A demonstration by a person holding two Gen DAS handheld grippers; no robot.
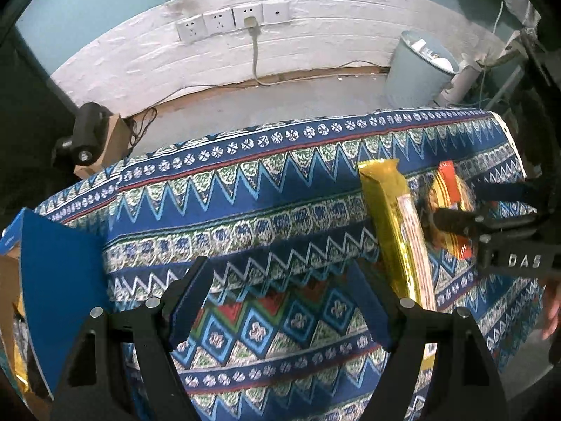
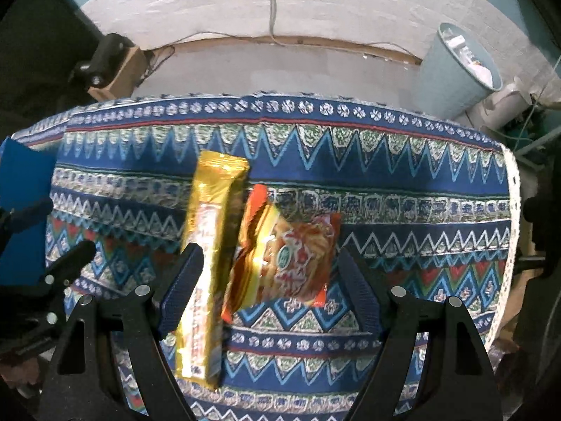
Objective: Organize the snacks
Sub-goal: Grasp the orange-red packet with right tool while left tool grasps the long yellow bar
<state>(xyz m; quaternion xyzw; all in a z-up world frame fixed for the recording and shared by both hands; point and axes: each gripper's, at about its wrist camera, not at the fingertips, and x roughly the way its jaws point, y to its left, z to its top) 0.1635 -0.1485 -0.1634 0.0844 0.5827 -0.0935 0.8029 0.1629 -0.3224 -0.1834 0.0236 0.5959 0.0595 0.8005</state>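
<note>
The right hand-held gripper (image 2: 270, 284) hangs spread above an orange snack packet (image 2: 291, 263) beside a gold bar (image 2: 210, 263).

Blue zigzag-patterned tablecloth (image 2: 385, 161), gold snack bar (image 2: 207, 256), orange-red snack packet (image 2: 291, 256), pale blue bin (image 1: 417, 70)

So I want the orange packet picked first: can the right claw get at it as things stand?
Probably yes. The right claw stands open above the orange packet, nothing lies on top of it, and the far finger side is bare cloth. The gold bar lies close beside it, so the near finger could snag that.
</note>
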